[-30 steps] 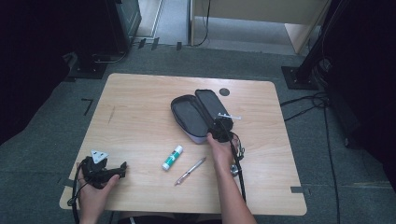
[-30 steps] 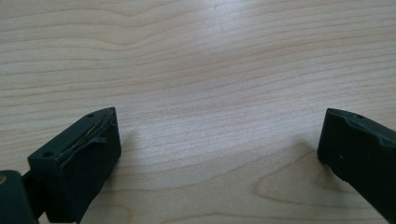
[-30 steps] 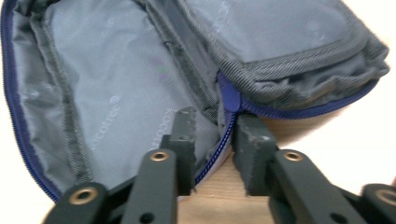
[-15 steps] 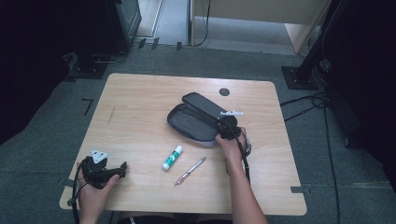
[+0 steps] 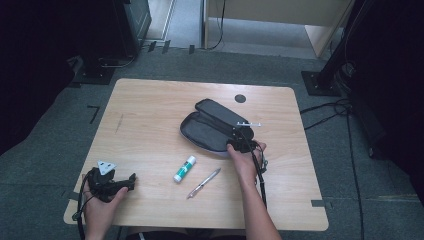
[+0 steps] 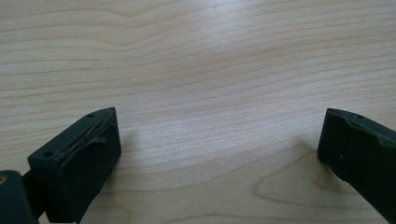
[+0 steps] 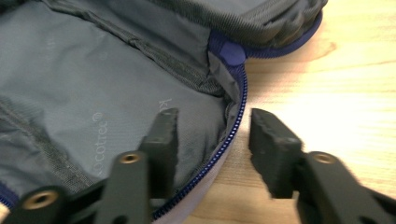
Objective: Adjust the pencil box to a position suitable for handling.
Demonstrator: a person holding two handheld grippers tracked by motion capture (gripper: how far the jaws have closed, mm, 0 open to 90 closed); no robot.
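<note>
Quick count of what's on the table (image 5: 150, 120): one pencil case (image 5: 212, 127), dark grey with a blue zipper, lying open right of center. One glue stick (image 5: 184, 168) just near-left of it. One pen (image 5: 203, 183) right beside the glue stick, toward the near edge. Two grippers total: the left gripper (image 5: 131, 181) at the near left corner and the right gripper (image 5: 235, 142) at the case.
</note>
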